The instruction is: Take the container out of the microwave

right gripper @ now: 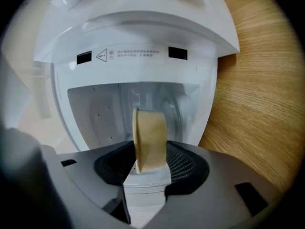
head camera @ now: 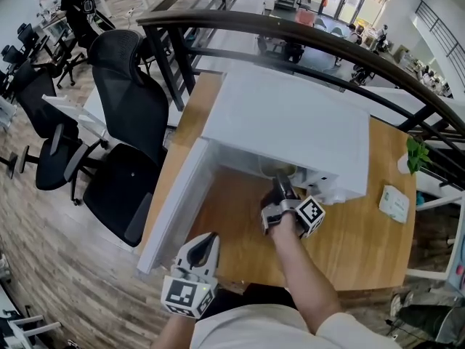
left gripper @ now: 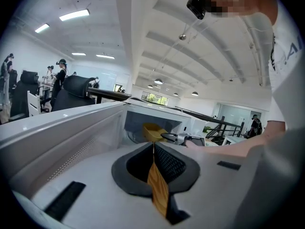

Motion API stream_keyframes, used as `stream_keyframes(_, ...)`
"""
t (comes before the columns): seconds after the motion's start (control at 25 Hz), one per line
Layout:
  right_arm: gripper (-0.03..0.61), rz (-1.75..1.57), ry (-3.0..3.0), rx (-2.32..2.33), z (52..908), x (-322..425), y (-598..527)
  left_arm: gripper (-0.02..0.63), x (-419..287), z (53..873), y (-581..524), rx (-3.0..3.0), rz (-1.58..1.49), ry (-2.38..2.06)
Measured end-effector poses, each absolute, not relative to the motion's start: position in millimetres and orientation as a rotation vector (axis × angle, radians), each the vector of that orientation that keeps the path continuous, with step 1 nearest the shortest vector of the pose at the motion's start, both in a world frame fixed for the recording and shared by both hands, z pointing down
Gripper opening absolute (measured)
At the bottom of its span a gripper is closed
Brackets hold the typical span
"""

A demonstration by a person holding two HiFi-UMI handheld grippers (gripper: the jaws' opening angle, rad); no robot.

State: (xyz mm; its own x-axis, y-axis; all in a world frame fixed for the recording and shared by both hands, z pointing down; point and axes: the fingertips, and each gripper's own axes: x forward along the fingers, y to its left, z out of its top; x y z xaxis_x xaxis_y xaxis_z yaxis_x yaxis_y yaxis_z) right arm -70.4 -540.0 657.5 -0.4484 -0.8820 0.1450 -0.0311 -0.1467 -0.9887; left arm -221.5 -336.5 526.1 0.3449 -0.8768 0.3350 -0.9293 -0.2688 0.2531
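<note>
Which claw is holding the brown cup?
The right claw, reaching into the white microwave, is shut on the cup. The left claw hangs outside near the door, shut and empty.

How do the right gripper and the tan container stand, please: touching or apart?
Touching: the right gripper view shows the right gripper with its pads pressed on both sides of the container.
</note>
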Motion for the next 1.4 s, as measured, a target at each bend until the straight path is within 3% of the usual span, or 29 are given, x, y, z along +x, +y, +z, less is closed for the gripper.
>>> stream_keyframes(1.4, 0.212, -1.659, 1.569, -1.104, 601.7, -22.2, -227.8, 0.035, -226.4, 471.7, -105.1, 2.37, 0.051, -1.564)
